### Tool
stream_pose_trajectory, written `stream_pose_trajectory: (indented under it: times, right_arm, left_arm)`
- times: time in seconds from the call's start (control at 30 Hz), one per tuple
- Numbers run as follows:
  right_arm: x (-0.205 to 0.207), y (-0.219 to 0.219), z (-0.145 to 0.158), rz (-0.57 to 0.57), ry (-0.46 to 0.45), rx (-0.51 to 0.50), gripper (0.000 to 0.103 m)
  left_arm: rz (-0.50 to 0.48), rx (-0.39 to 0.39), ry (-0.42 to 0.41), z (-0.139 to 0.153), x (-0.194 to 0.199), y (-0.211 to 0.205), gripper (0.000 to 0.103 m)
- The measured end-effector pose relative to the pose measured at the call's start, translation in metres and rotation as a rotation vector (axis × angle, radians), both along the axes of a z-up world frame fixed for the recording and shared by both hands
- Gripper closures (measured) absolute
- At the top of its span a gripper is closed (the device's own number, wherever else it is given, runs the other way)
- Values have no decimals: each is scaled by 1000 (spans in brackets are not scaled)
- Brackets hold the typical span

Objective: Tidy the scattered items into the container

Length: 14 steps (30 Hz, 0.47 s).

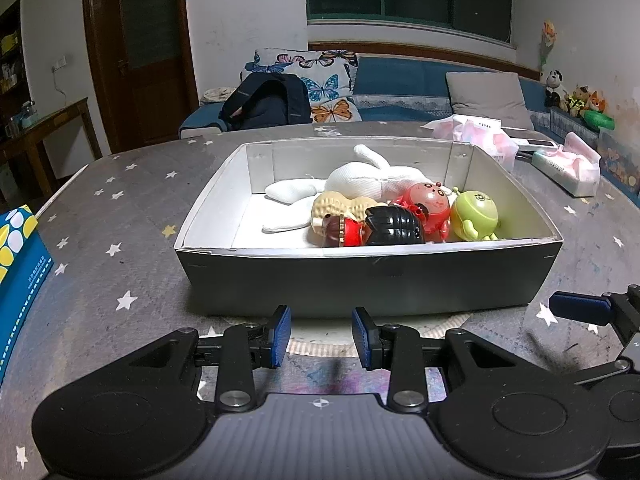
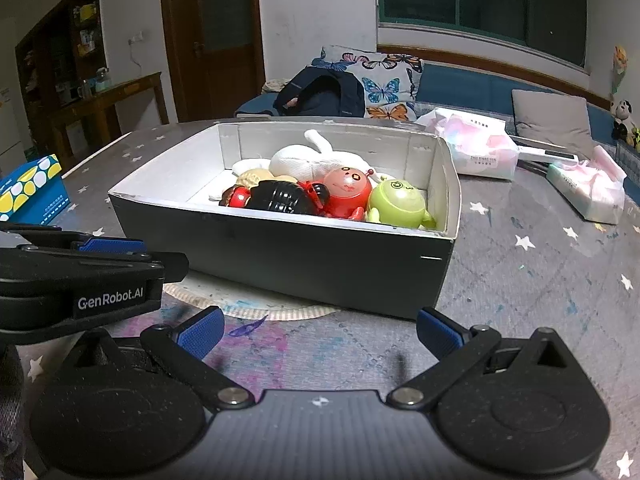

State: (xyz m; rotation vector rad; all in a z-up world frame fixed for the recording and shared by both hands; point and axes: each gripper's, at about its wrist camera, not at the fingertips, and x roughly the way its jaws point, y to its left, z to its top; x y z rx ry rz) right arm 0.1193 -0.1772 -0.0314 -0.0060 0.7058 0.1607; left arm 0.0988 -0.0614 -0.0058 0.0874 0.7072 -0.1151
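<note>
At the desk's near edge, the left gripper (image 1: 320,336) is narrowly parted and empty; the right gripper (image 2: 320,332) gapes wide, empty too. Beyond them the box (image 1: 368,280) holds the toys (image 1: 400,216), the front wall hiding their lower parts.

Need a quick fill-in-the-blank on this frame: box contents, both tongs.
1. All the toys lie inside the grey box, and the round green toy sits at its ____ end.
2. The white plush lies ____ the red round toy, toward the far wall.
3. The left tongs and the right tongs both hold ____.
4. The wider gap is on the ____ tongs.

Missing words: right; behind; nothing; right
</note>
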Motion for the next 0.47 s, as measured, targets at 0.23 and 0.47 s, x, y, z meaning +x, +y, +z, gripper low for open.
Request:
stream_pose_trajectory:
  times: [0.23, 0.47]
  right_arm:
    - [3, -2, -3, -3, 9, 2, 0]
    - [4, -3, -4, -2, 13, 4, 0]
  left_arm:
    - [4, 4, 10, -3, 3, -1, 67]
    - [4, 1, 10, -5, 6, -2, 68]
